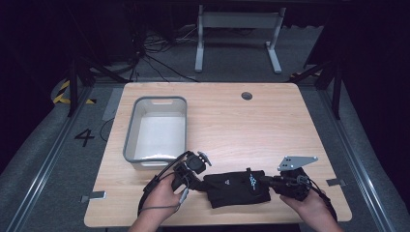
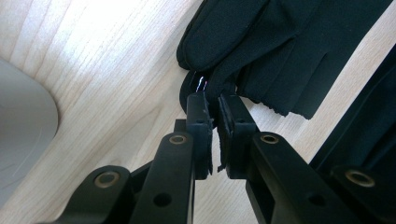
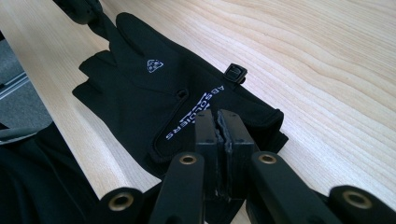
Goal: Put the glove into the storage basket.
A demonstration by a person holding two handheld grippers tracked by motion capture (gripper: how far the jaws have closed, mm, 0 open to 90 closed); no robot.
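Low in the high view's centre lies the black fabric glove (image 1: pixel 236 187); your left gripper (image 1: pixel 189 175) pinches its fingertip end, your right gripper (image 1: pixel 271 181) clamps its cuff, below the grey plastic bin (image 1: pixel 129 140).

Left gripper (image 2: pixel 212 105) jaws nearly closed; right gripper (image 3: pixel 223 122) jaws pressed together, apparently clamped.
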